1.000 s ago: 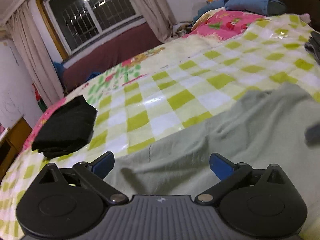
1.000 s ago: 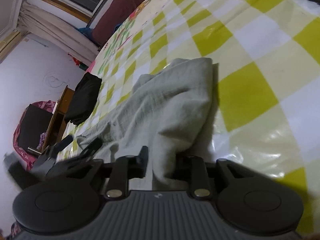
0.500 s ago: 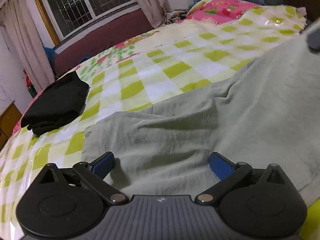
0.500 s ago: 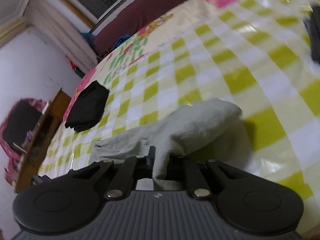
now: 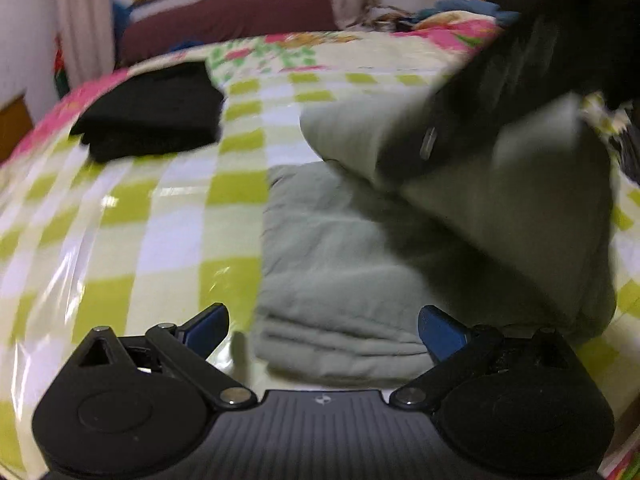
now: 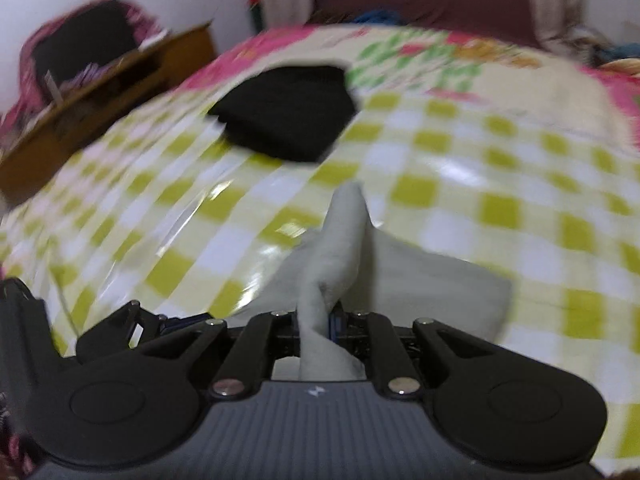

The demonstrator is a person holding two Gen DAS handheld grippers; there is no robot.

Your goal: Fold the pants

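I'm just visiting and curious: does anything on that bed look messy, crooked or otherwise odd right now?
Nothing looks damaged or spilled. The grey pants are only half folded: one end hangs lifted, pinched in the right hand-held gripper, while the left hand-held gripper is open. The black folded clothes lie neatly on the checkered bed cover. Both views are blurred.

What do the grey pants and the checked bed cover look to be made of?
Grey pants: soft matte fabric, probably cotton knit; they crease and drape limply from the right gripper. Checked bed cover: glossy, likely plastic or plastic-coated; it shows bright light glints and wrinkles like film.
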